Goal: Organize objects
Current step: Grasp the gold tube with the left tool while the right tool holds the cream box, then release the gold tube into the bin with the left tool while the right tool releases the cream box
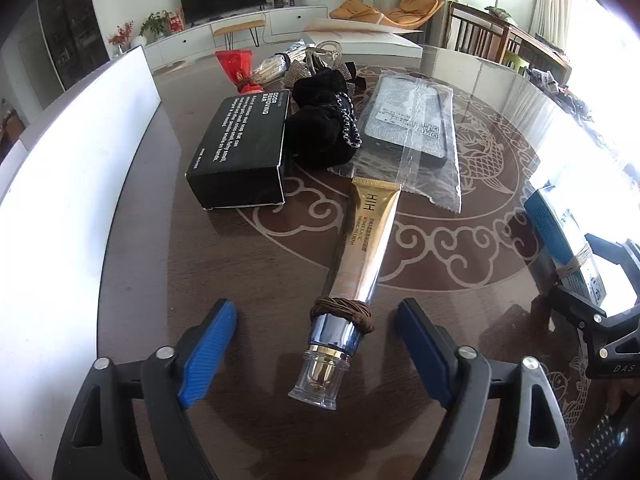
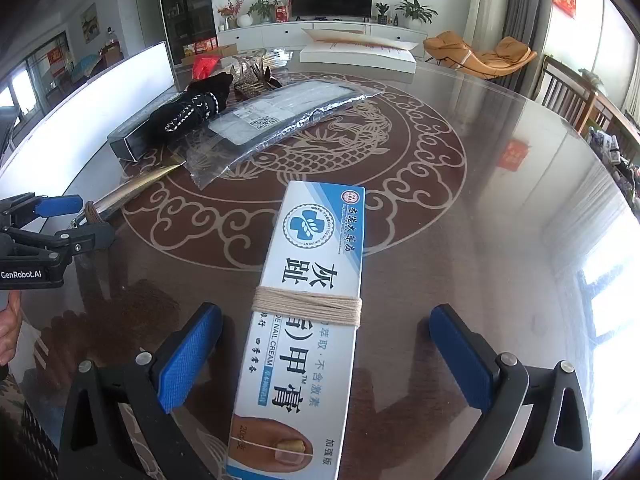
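A: What's printed on the black box?
B: "ODOR REMOVING BAR". The gold tube reads "HIH".
A: And the blue-white carton?
B: "NAIL CREAM", with "灰趾甲膏". The left gripper's body says "GenRobot.AI".

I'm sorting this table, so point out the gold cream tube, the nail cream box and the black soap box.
Gold cream tube (image 1: 366, 236): left wrist view, on its gold body.
Nail cream box (image 2: 316, 264): right wrist view, on its printed top face.
Black soap box (image 1: 244, 140): left wrist view, on its lettered top.

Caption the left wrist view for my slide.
Open left tongs straddle a gold tube lying on the table.
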Demonstrator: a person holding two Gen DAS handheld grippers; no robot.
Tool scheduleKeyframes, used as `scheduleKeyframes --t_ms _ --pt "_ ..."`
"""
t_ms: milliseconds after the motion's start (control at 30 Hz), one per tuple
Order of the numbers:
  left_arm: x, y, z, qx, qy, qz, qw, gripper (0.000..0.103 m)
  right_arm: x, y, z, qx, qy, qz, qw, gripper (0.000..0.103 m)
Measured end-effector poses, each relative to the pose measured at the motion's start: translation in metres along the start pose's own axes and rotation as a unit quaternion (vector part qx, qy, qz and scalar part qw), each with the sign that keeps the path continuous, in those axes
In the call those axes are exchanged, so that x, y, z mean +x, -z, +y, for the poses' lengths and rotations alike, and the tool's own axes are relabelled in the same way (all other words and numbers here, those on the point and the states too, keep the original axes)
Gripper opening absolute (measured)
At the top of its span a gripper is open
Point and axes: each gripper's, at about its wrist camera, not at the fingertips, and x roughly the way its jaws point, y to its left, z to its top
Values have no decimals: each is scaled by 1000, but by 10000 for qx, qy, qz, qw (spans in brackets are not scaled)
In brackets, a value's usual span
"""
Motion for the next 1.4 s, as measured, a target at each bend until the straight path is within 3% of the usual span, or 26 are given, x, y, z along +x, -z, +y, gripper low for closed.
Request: scheduleKeyframes --t_ms 33,67,133,233,267,300,333,467,633,833,1000,1200,1400 --pt "-4 -1 -2 56 -1 -52 10000 38 0 0 0 -2 0 3 10000 103" --pt "-6 -1 -4 89 -31 -2 10000 28 0 0 0 -4 -6 11 10000 103" --pt "-13 7 -8 114 -231 -80 9996 27 1 -1 0 -44 -47 109 9999 103" --pt "-26 30 -9 -132 -128 -203 9996 27 -2 -5 -3 -23 -40 663 9978 101" --pt "-32 38 -8 -258 -74 -279 9993 27 -8 -6 -5 -12 -21 656 9978 82" --pt "-38 45 -6 -395 -27 -365 9985 27 -13 -7 -7 21 -63 675 9977 41" --pt "-44 51 -5 -528 23 -448 9976 27 -15 -7 -11 110 -55 753 9971 41" --pt "-75 67 -3 -856 146 -873 9924 27 -27 -7 -26 702 -696 721 9925 41" --pt "-114 71 9 -1144 248 -1352 9839 27 -54 -24 -7 782 -1091 441 9900 41" --pt "-183 71 57 -1800 250 -2098 9607 27 -88 -68 54 382 -1652 14 9855 41" --pt "-227 71 128 -2286 -299 -2484 9408 27 -110 -122 138 -164 -2311 -260 9724 41" --pt "-220 84 219 -2750 -1277 -2030 9310 26 -121 -158 272 -1142 -2856 -404 9507 41" --pt "-189 97 259 -2793 -1810 -1437 9320 27 -81 -146 364 -1681 -3027 47 9381 43"
